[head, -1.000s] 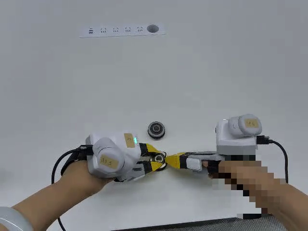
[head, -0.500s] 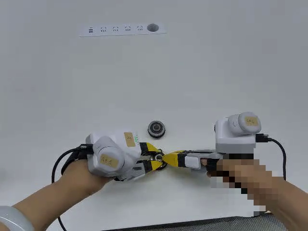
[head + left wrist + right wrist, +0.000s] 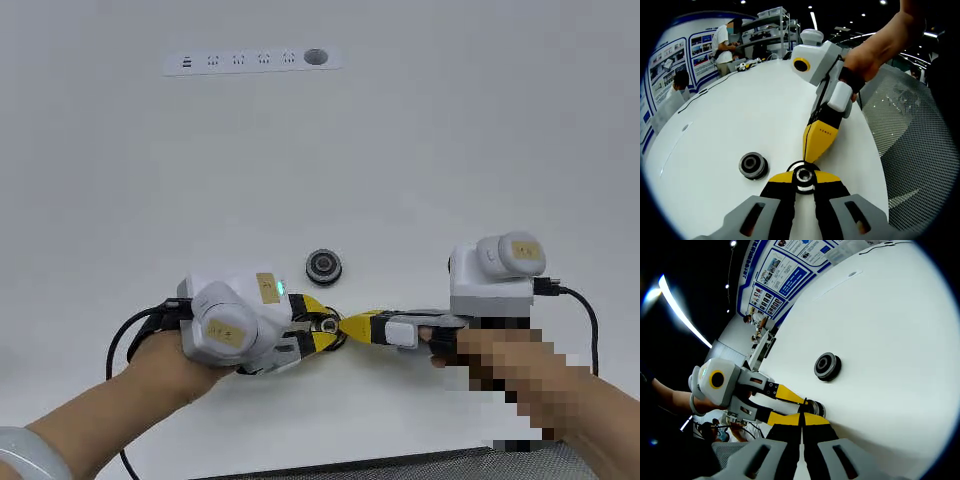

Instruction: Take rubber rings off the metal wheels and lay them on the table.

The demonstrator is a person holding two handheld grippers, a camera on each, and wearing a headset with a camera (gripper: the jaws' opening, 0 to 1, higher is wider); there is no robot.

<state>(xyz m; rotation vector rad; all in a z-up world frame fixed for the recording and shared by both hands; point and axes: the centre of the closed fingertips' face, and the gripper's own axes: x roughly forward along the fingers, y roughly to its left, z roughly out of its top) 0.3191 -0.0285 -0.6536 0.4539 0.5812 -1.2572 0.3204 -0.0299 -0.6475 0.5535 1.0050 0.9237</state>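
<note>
Low centre of the head view, the left gripper (image 3: 320, 329) clamps a wheel (image 3: 329, 327) while the right gripper (image 3: 349, 327), jaws pressed together, noses its rim: the ring-pulling step. Next comes, I judge, a firm pull away from the wheel. Whether the ring is actually pinched is hidden at the contact. A second wheel (image 3: 324, 265) lies just above.
</note>
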